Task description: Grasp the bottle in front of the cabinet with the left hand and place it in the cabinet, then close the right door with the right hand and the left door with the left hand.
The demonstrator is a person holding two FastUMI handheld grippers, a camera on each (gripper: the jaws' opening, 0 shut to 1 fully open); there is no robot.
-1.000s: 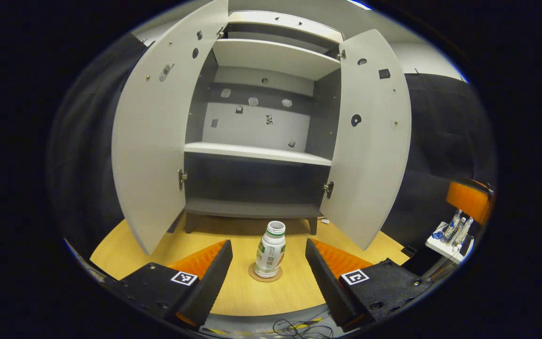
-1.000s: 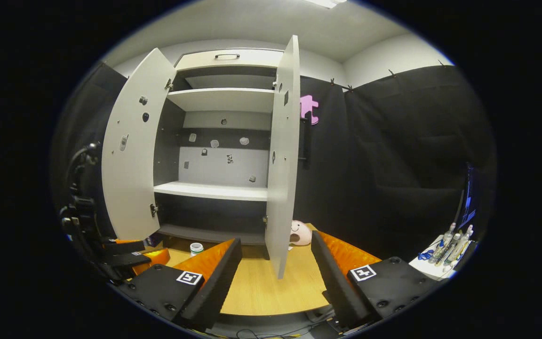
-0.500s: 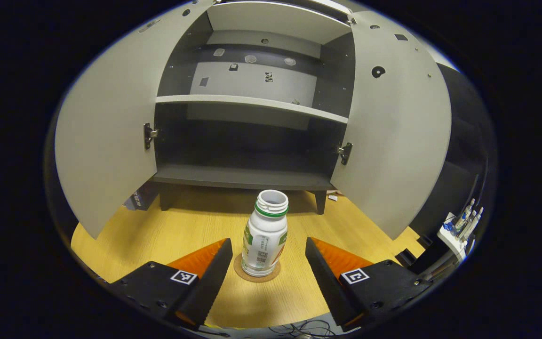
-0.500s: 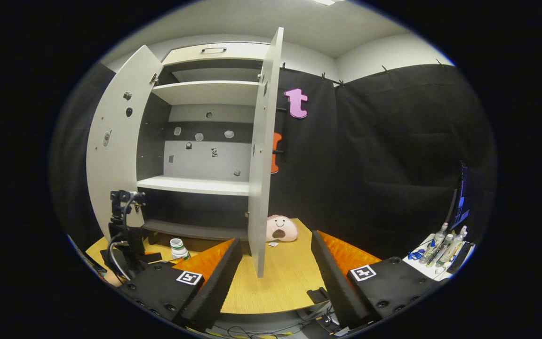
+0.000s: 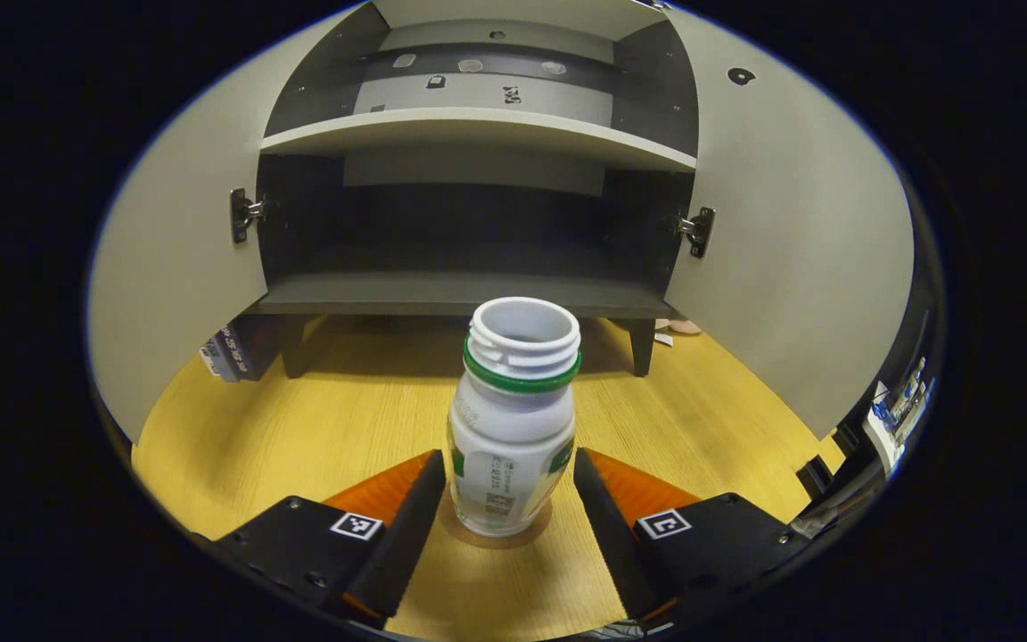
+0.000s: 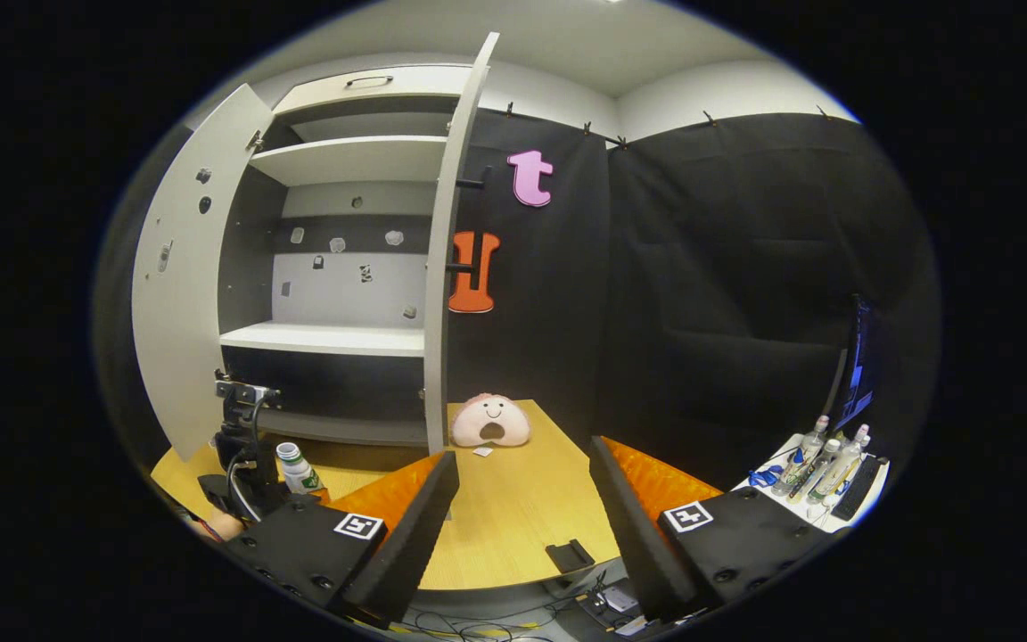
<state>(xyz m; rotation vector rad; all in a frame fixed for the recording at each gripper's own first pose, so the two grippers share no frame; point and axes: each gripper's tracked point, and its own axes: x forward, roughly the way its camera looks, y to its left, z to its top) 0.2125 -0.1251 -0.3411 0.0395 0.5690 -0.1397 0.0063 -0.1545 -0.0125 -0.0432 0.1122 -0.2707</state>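
Observation:
A white bottle with a green neck ring and no cap stands upright on a round coaster on the wooden table, in front of the cabinet. My left gripper is open, one finger on each side of the bottle's lower body. The cabinet's dark bottom shelf lies just behind, with the left door and right door both swung open. In the right gripper view my right gripper is open and holds nothing. It faces the right door edge-on. The bottle and left gripper sit at lower left.
A pink plush toy lies on the table beside the cabinet's right foot. A small black object rests near the table's front edge. A white side stand with several small bottles stands at the right. Cables hang below the table edge.
My left gripper has come forward and down, so the bottle now stands between its fingers. The right gripper view has swung rightward; the right door now shows edge-on.

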